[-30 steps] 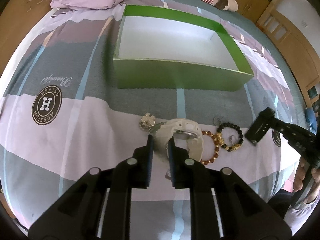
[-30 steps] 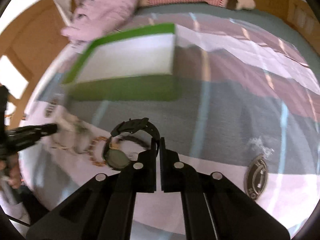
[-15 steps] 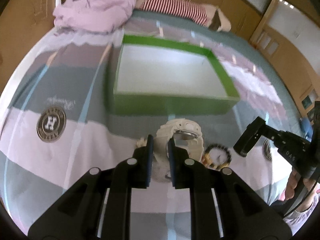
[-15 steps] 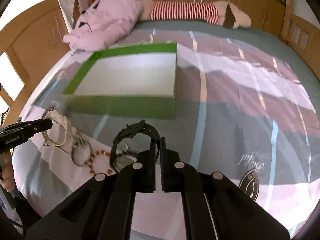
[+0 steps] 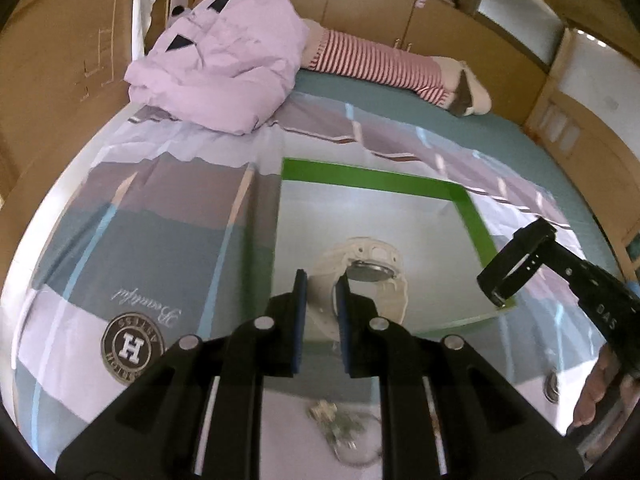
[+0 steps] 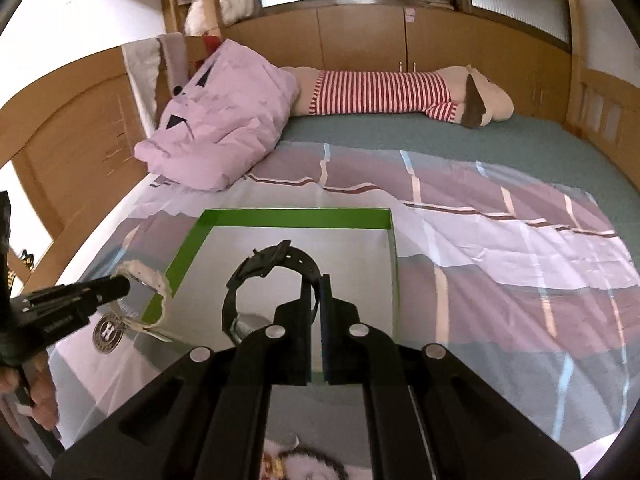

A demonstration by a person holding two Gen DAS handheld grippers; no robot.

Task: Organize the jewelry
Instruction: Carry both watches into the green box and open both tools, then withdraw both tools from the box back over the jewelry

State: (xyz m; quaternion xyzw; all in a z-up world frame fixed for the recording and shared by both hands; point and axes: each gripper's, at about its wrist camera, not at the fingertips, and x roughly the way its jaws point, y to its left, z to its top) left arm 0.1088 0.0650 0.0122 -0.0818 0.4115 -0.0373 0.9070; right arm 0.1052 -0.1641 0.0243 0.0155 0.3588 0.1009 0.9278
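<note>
The left hand-held gripper [image 5: 321, 280] is clenched on the strap of a white watch [image 5: 362, 276], which hangs between its blue-padded fingers [image 5: 301, 292] with the metal case back turned toward the camera. The watch is held in the air above the white floor of a green box [image 5: 472, 216], over the box's near half. In the right wrist view the same watch [image 6: 150, 284] shows at the box's left wall, carried on the tip of the left hand-held gripper [image 6: 116, 290].

The right hand-held gripper [image 6: 316, 292] is clenched on the strap of a black watch [image 6: 264, 284], the band curling up and to the left of the fingers [image 6: 306, 300], the face pointing down. It too is held above the inside of the green box [image 6: 296, 214]. From the left wrist view this black watch [image 5: 516, 264] appears over the box's right wall, gripped by the right hand-held gripper [image 5: 540, 248], with a hand [image 5: 604, 392] visible below it.

The box rests on a bed [image 5: 160, 216] covered with a striped sheet in lilac, grey and teal, printed with a round badge [image 5: 132, 350]. On the sheet near the camera, in front of the box, lies more jewelry [image 5: 340, 426], blurred: a small pale ornament and a ring shape. Beaded bracelets [image 6: 304, 460] show at the bottom of the right wrist view. At the head of the bed lie a lilac pillow [image 6: 224, 120] and a striped plush toy [image 6: 400, 92].
</note>
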